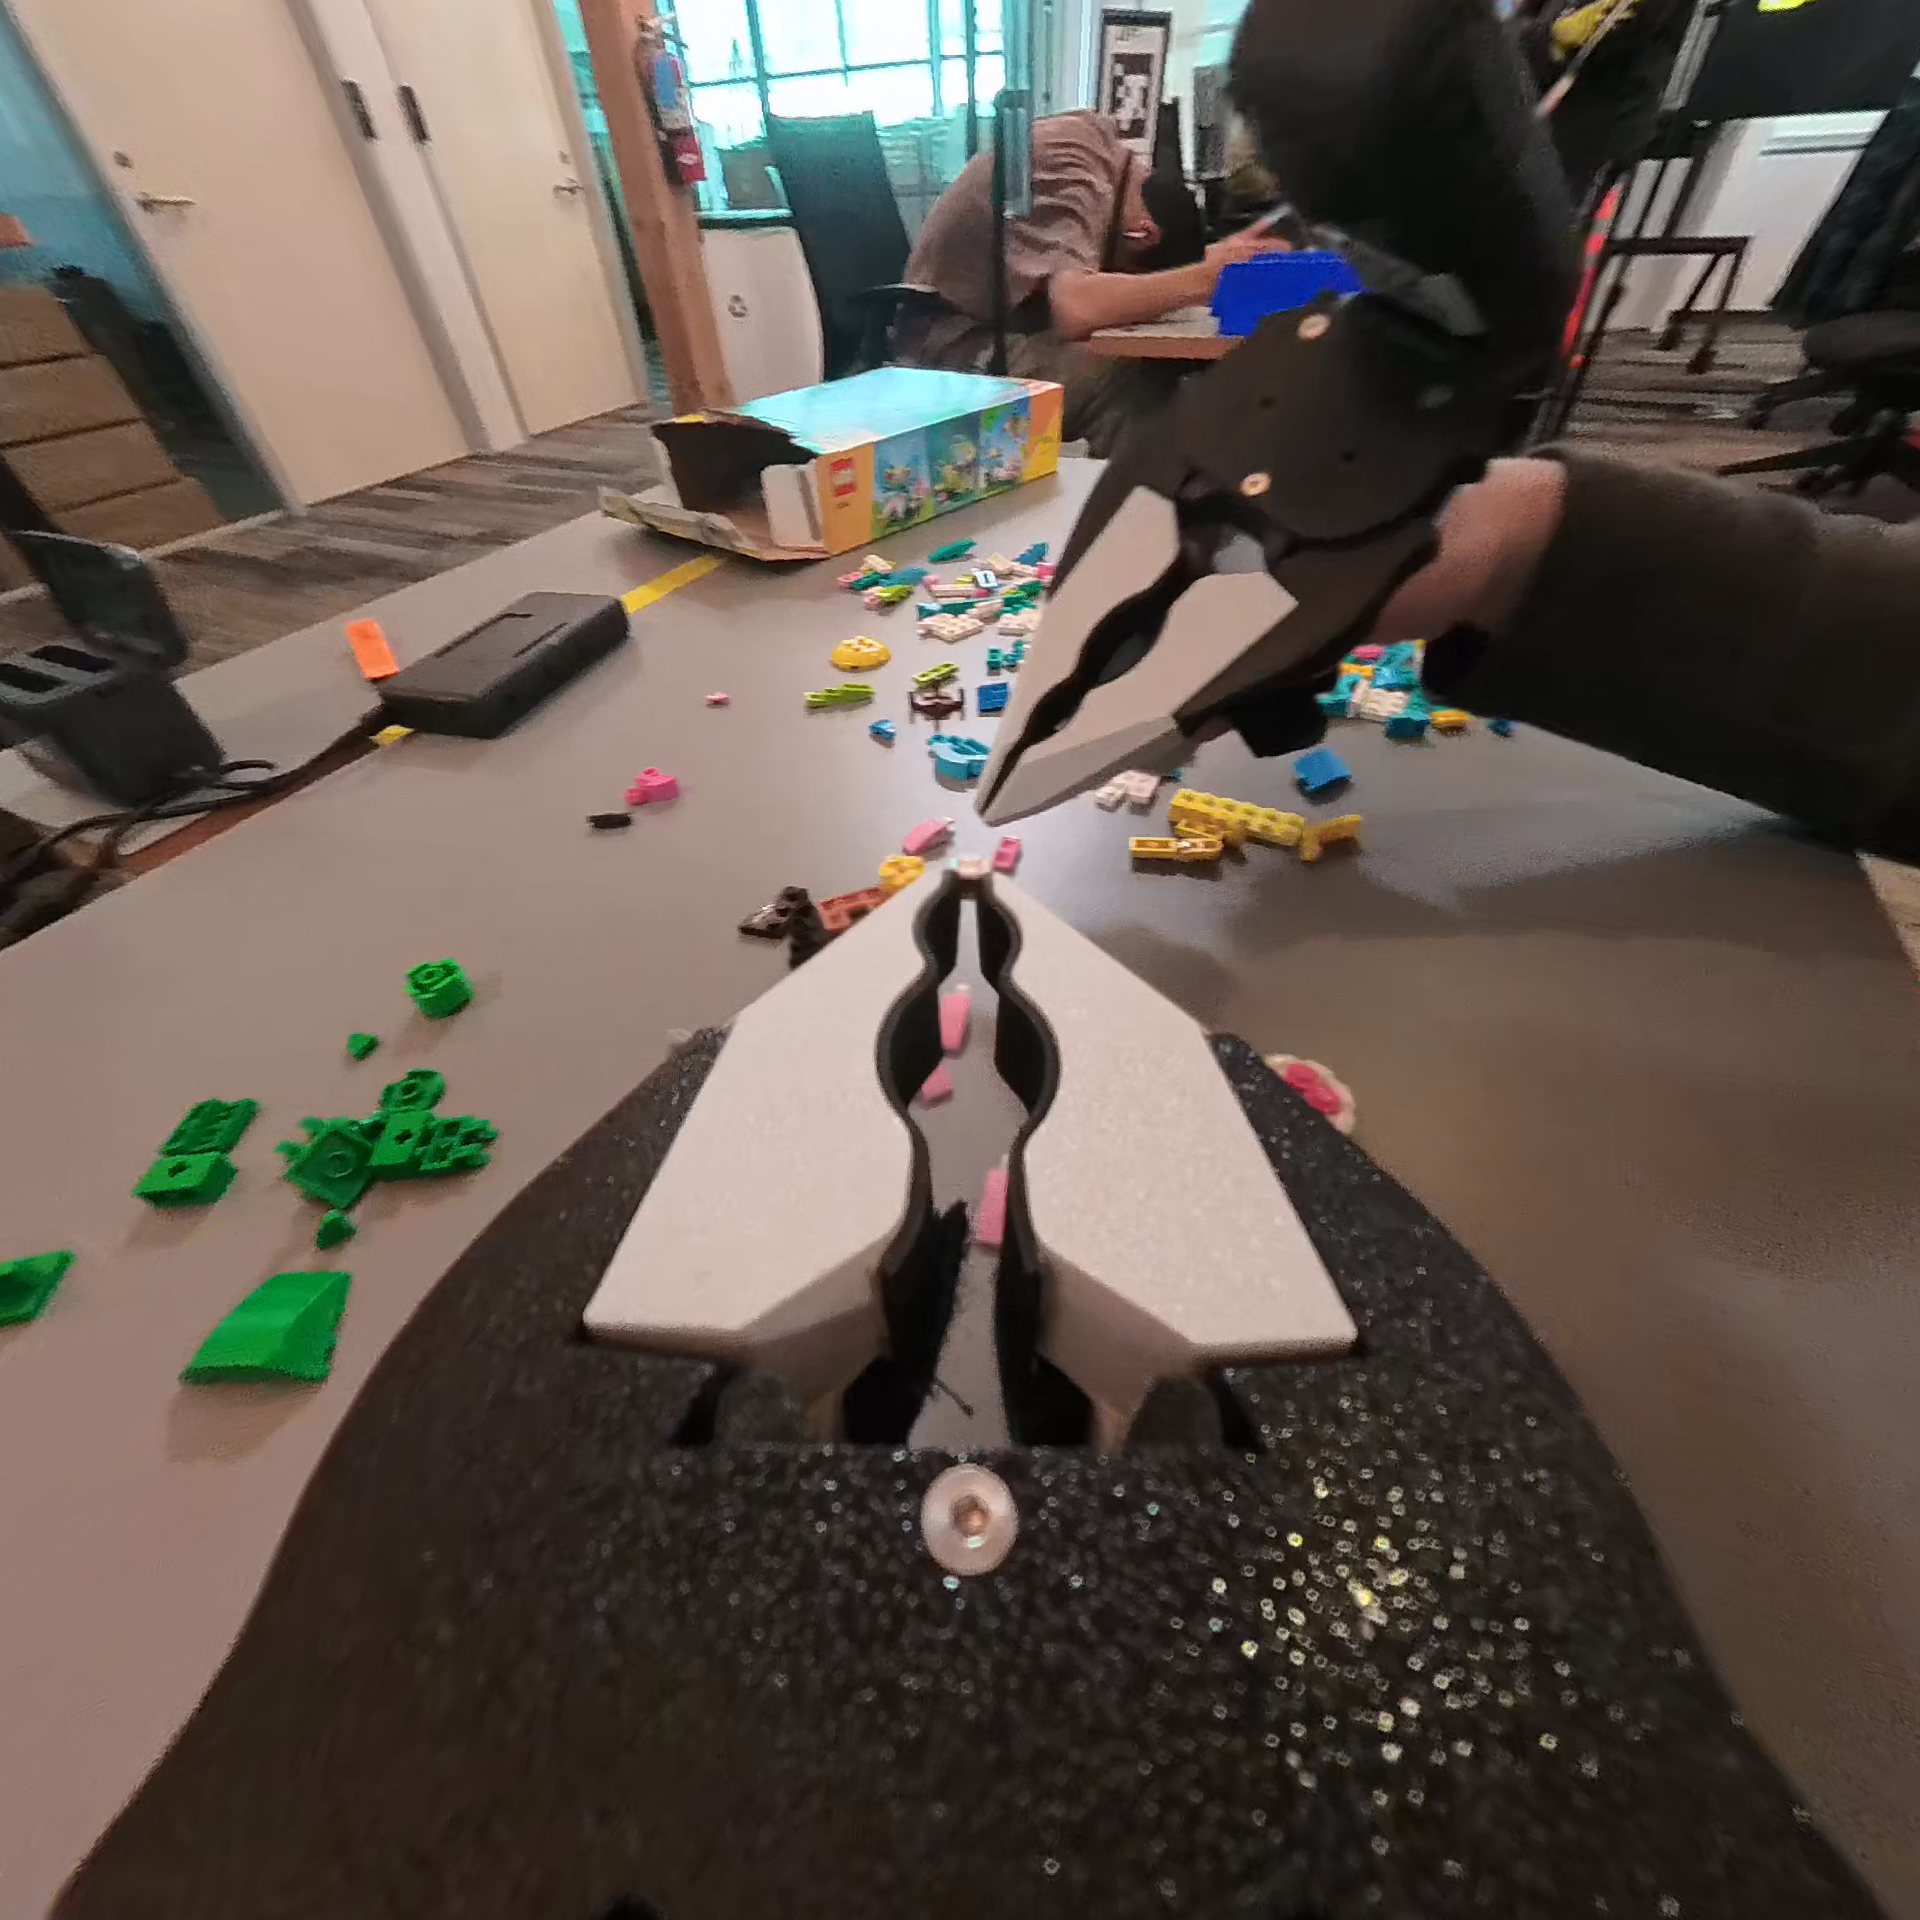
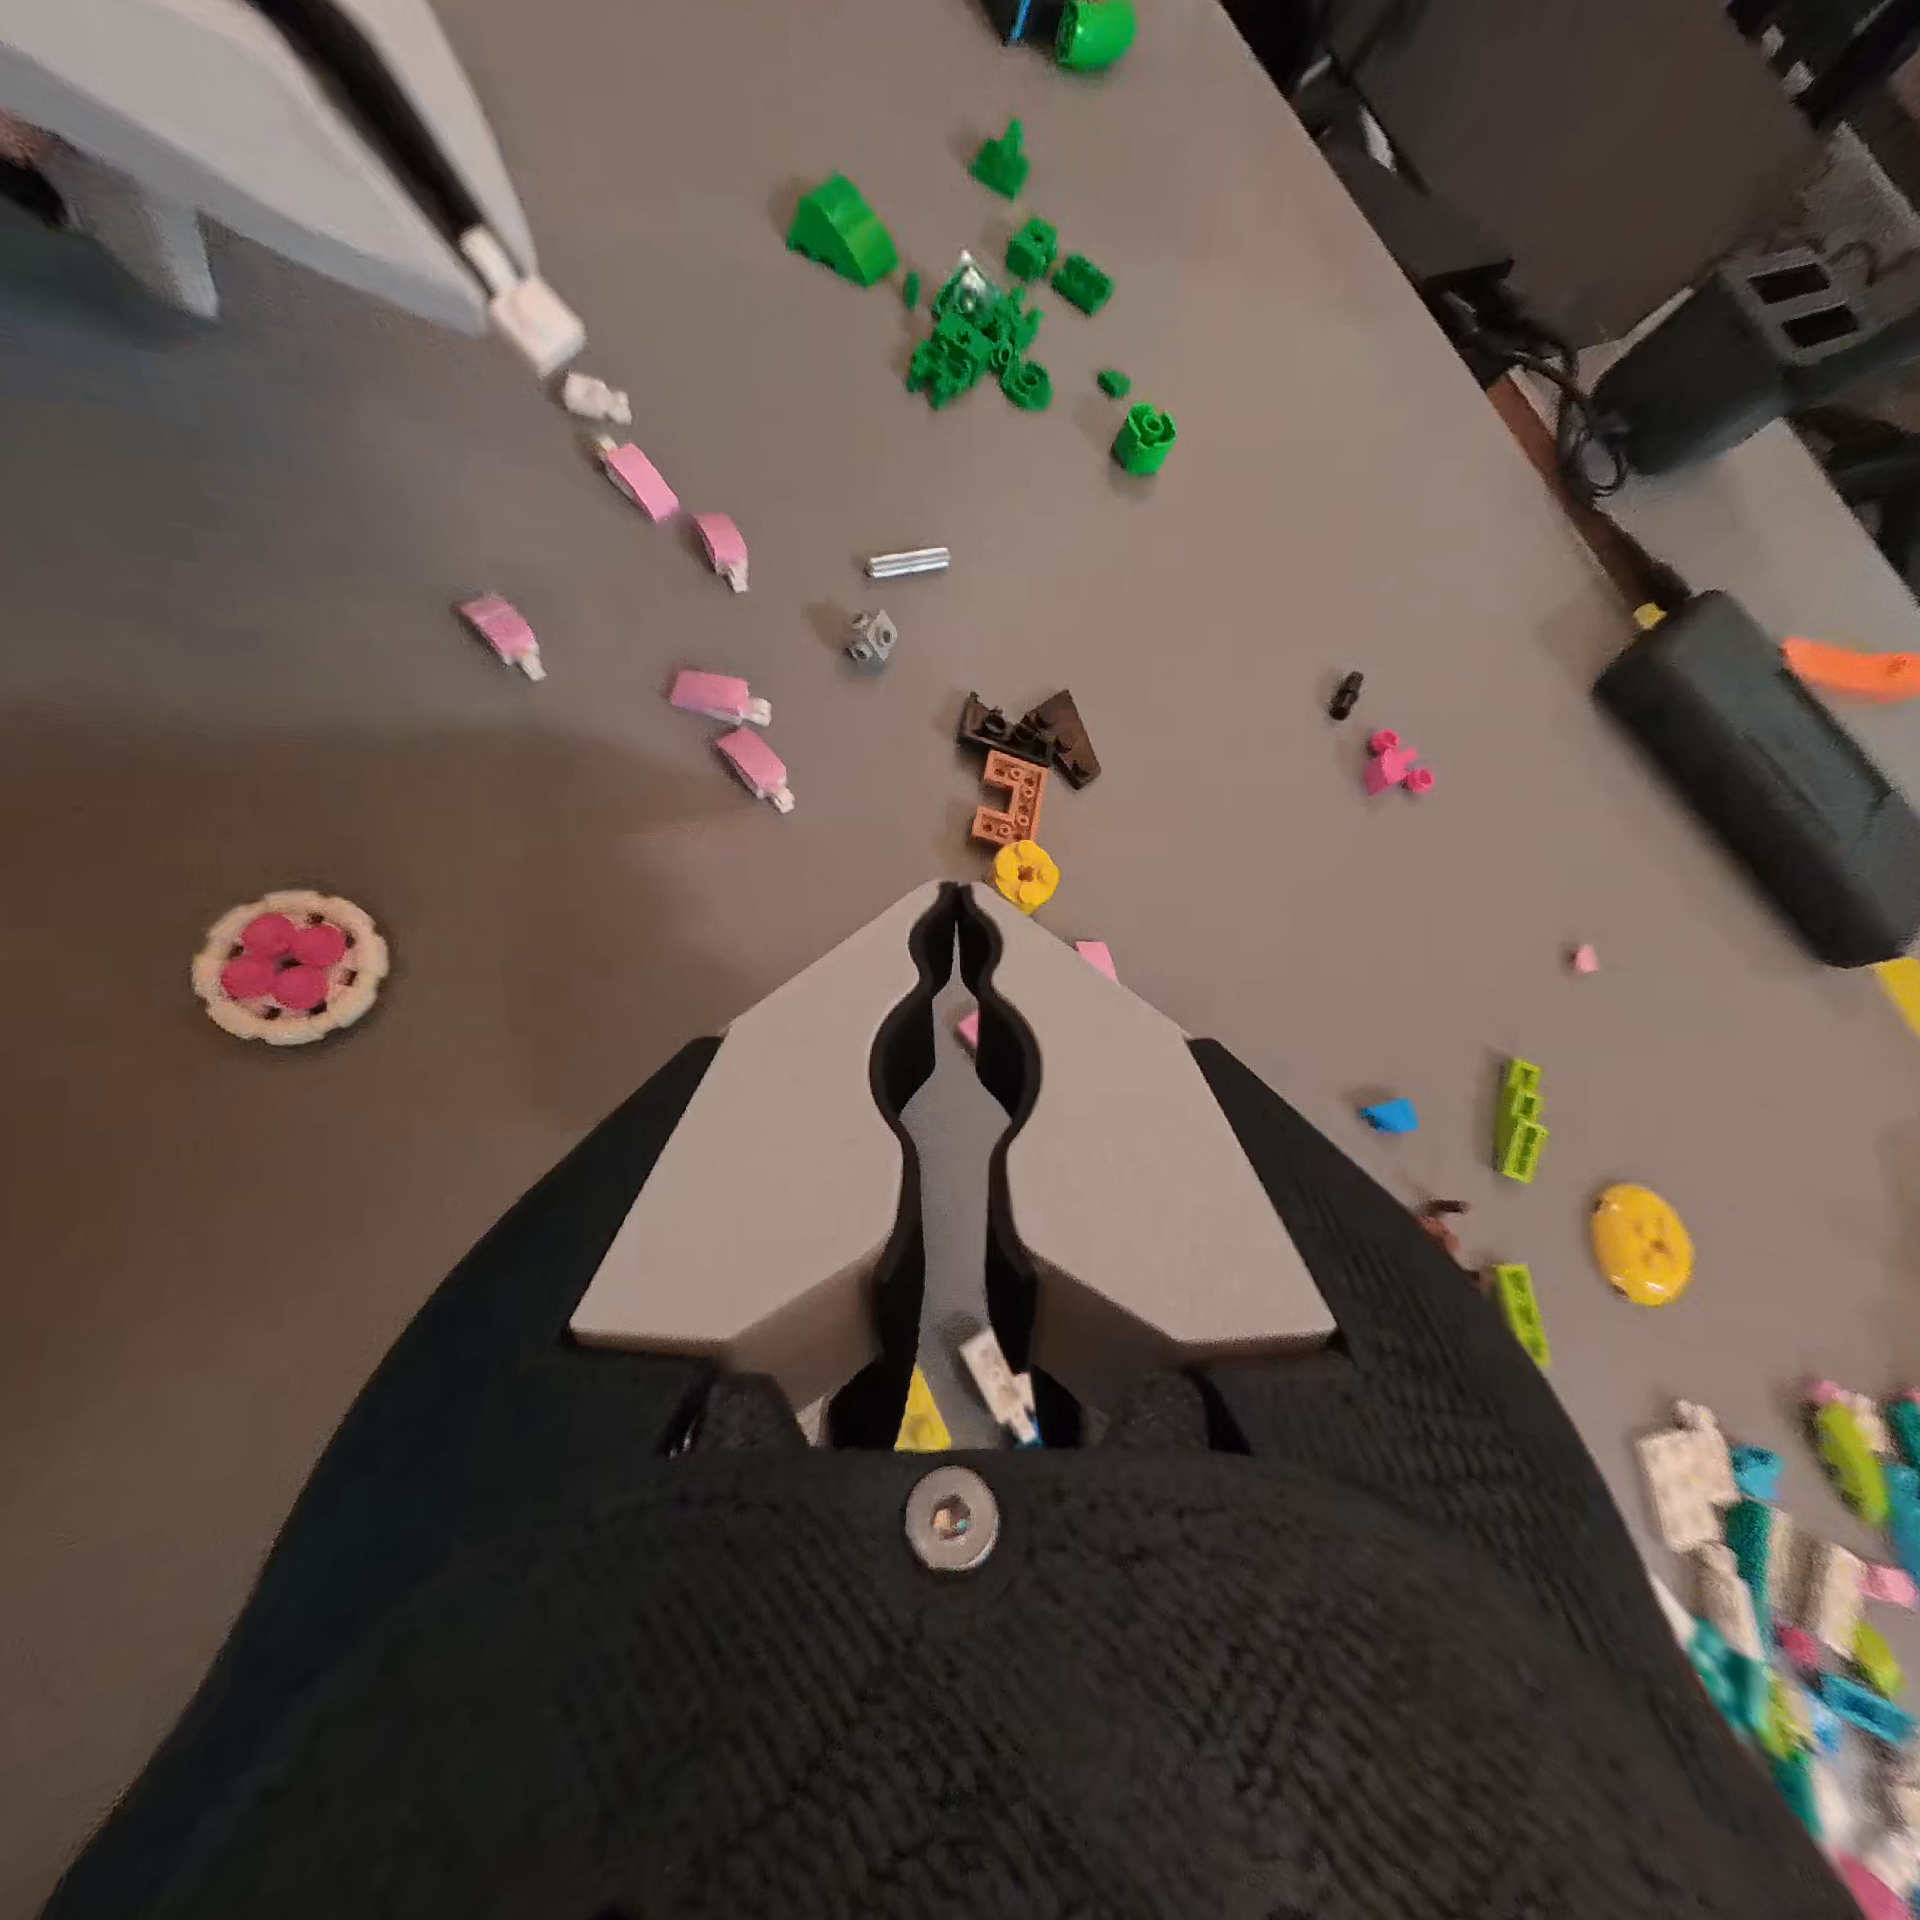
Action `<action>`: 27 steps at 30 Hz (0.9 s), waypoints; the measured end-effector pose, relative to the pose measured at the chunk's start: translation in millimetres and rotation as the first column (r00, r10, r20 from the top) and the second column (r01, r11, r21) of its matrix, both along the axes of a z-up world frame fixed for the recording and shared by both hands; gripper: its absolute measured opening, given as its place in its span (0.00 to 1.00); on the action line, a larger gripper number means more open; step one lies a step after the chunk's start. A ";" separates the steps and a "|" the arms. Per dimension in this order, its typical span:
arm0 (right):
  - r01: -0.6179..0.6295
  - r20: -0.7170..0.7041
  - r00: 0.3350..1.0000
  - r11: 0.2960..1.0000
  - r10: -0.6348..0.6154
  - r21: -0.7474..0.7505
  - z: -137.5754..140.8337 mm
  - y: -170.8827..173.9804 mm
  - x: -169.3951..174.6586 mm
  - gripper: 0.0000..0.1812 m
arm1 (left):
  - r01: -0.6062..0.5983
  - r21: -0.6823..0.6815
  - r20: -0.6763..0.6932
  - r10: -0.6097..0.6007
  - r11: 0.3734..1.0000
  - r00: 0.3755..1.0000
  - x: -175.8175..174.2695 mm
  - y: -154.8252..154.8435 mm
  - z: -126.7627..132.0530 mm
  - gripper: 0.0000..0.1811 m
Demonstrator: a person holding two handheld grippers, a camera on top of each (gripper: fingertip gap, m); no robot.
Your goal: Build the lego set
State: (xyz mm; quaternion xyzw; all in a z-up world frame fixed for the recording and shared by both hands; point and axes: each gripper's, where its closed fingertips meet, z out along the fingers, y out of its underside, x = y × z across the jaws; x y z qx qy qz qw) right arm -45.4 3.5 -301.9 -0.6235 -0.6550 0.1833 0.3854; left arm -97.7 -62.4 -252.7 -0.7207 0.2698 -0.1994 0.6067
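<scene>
The left gripper (image 1: pixel 968 871) reaches up from the bottom of the left wrist view to the middle of the frame, and its two tips pinch a small white piece (image 1: pixel 971 864) between them. The right wrist view shows this piece (image 2: pixel 535 324) in the upper left of the frame, as a pale block at the end of the light fingers. The right gripper (image 1: pixel 997 808) comes in from the upper right of the left wrist view, held by a hand (image 1: pixel 1496 551) in a dark sleeve; its tips are pressed together with nothing between them and hang just above the grey table (image 1: pixel 1455 1039). In its own view the right gripper (image 2: pixel 954 891) points at a yellow round piece (image 2: pixel 1024 875) and an orange-brown bracket (image 2: pixel 1010 798), near the middle of the frame. Pink petal pieces (image 2: pixel 717 694) lie scattered in the left half, and a pink and white flower disc (image 2: pixel 291 966) lies at the left edge. A heap of green bricks (image 2: pixel 977 332) is at the top centre. The opened lego box (image 1: pixel 904 457) stands at the upper centre of the left wrist view, with mixed coloured bricks (image 1: pixel 966 597) just below it.
</scene>
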 end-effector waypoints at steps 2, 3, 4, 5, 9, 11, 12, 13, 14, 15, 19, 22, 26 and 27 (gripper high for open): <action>0.052 0.043 0.998 0.999 -0.052 -0.003 -3.8 3.8 7.0 0.01 | -0.036 0.018 0.005 0.036 0.999 0.999 -7.5 3.3 2.1 0.00; 0.090 0.069 0.994 0.993 -0.085 -0.075 -9.4 3.0 12.4 0.05 | -0.048 0.025 0.014 0.048 0.999 0.999 -10.4 4.4 3.5 0.00; 0.116 0.093 0.991 0.977 -0.100 -0.179 -15.9 -1.9 17.8 0.10 | -0.058 0.031 0.024 0.057 0.998 0.998 -12.8 5.2 4.8 0.00; 0.138 0.102 0.988 0.951 -0.114 -0.276 -20.3 -6.6 22.0 0.14 | -0.065 0.039 0.036 0.064 0.997 0.997 -14.5 5.5 6.5 0.00; 0.237 0.099 0.971 0.901 -0.216 -0.363 -23.9 -3.0 31.8 0.18 | -0.085 0.090 0.066 0.079 0.992 0.995 -14.7 4.0 14.9 0.00; 0.252 0.087 0.968 0.909 -0.237 -0.331 -21.1 -0.2 31.4 0.18 | -0.081 0.114 0.054 0.075 0.990 0.996 -11.1 1.8 16.1 0.00; 0.259 0.094 0.966 0.916 -0.242 -0.305 -21.6 2.4 31.9 0.19 | -0.077 0.123 0.047 0.071 0.989 0.996 -8.9 0.8 16.0 0.00; 0.264 0.104 0.964 0.922 -0.244 -0.283 -22.9 4.9 32.4 0.19 | -0.071 0.129 0.041 0.066 0.989 0.997 -6.6 -0.4 15.5 0.00; 0.263 0.108 0.964 0.925 -0.242 -0.273 -24.6 7.2 31.9 0.19 | -0.063 0.130 0.037 0.059 0.989 0.998 -4.1 -1.5 14.5 0.00; 0.254 0.102 0.967 0.926 -0.235 -0.279 -25.7 8.2 29.8 0.19 | -0.054 0.129 0.034 0.050 0.990 0.998 -1.5 -2.5 13.3 0.00; 0.249 0.107 0.968 0.909 -0.226 -0.334 -34.2 7.6 26.2 0.19 | -0.032 0.120 0.030 0.028 0.992 0.999 3.9 -4.8 9.5 0.00; 0.206 0.114 0.978 0.901 -0.175 -0.382 -34.3 -7.4 23.0 0.18 | -0.027 0.114 0.037 0.022 0.993 0.999 4.2 -5.0 9.2 0.00; 0.221 0.065 0.975 0.922 -0.212 -0.319 -23.1 -2.4 21.6 0.17 | -0.005 0.079 0.051 0.001 0.997 0.999 5.7 -5.6 6.9 0.00; 0.217 0.052 0.976 0.929 -0.211 -0.301 -20.6 -1.2 20.8 0.17 | 0.015 0.060 0.054 -0.018 0.998 0.998 8.1 -6.8 5.2 0.00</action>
